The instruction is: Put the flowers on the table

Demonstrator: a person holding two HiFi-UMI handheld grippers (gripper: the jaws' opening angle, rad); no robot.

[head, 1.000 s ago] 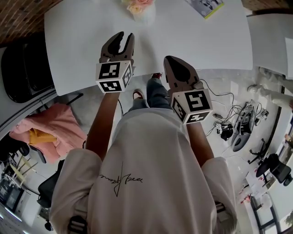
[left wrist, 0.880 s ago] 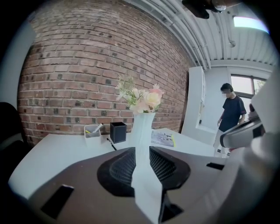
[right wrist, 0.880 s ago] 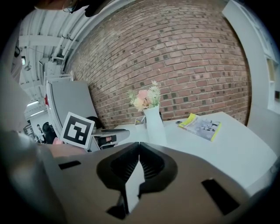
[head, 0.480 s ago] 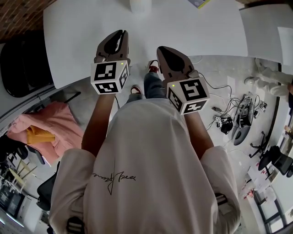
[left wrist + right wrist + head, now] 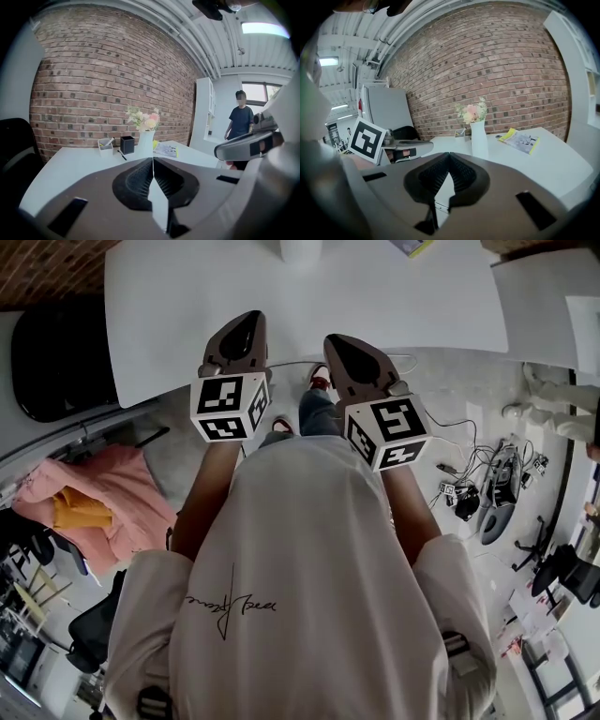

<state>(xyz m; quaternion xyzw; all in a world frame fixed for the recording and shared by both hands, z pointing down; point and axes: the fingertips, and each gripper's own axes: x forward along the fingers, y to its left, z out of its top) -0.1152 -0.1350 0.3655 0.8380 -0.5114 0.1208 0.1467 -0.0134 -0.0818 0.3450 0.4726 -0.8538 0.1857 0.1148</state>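
Short of the worktop [image 5: 187, 296] near edge, your left gripper [image 5: 246, 326] and right gripper [image 5: 339, 343] have jaws together, empty; the flowers [image 5: 142, 119] look placed, so avoid bumping them.

Open tabletop [image 5: 65, 161] ahead; flower vase [image 5: 146, 140], black cup [image 5: 127, 144] and booklet [image 5: 165, 149] stand farther back.

The flowers [image 5: 143, 119] stand in a vase [image 5: 146, 140] near the far edge of the tabletop [image 5: 70, 164], a box [image 5: 127, 144] and a holder [image 5: 106, 144] just left, a booklet [image 5: 165, 149] right. The left claw [image 5: 246, 324] and right claw [image 5: 336, 341] hang side by side over the near edge.
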